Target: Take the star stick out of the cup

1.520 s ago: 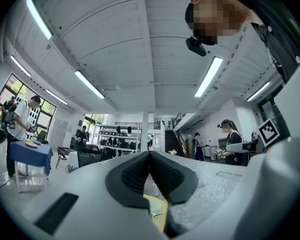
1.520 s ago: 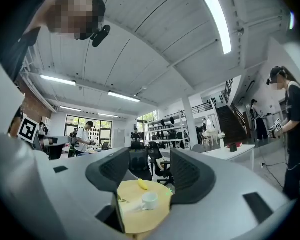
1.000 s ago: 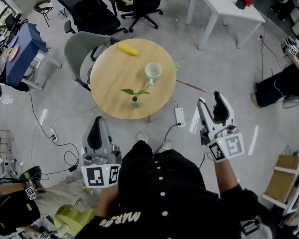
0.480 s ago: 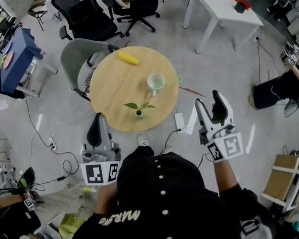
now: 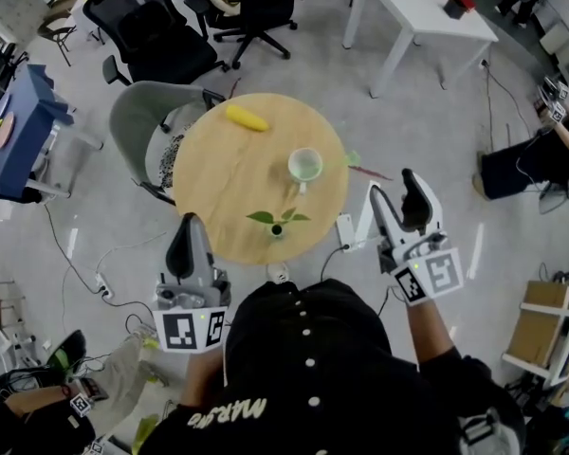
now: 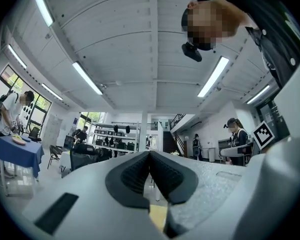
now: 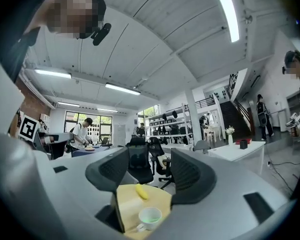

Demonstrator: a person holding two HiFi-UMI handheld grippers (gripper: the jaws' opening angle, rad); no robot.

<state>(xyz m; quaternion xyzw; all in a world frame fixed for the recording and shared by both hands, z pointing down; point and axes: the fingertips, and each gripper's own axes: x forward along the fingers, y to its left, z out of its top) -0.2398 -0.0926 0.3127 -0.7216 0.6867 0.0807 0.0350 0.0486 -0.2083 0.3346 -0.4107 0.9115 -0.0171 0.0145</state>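
Head view, looking down: round table (image 5: 218,173) well ahead of both sets of fingertips, nothing gripped. Left gripper (image 5: 187,227) with jaws pressed fully together, pads meeting, empty. Right gripper (image 5: 395,186) with jaws parted to a moderate gap, likewise empty. Cup (image 5: 305,166) upright, ahead of the right fingertips and a little to their left, framed between those jaws in the right gripper view, with a banana (image 5: 246,118) farther beyond. Small sprig (image 5: 278,221) in a holder, ahead and to the right of the left fingertips. No star stick to be made out inside the cup, only a greenish interior. Small green shape (image 5: 353,158) with a pinkish line just past the table's rim, between cup and right fingertips; impossible to tell whether stick or floor clutter.

Likely trouble from here:
- Closing on the wrong target, given the doubt over the stick's place.
- Tipping or shoving the light cup with an open jaw on the way in, with no steadying hold from the shut, distant left gripper.
- Brushing the sprig during a left-hand reach.
- Pinching a thin stick off-centre, letting it slip or dragging the cup along.
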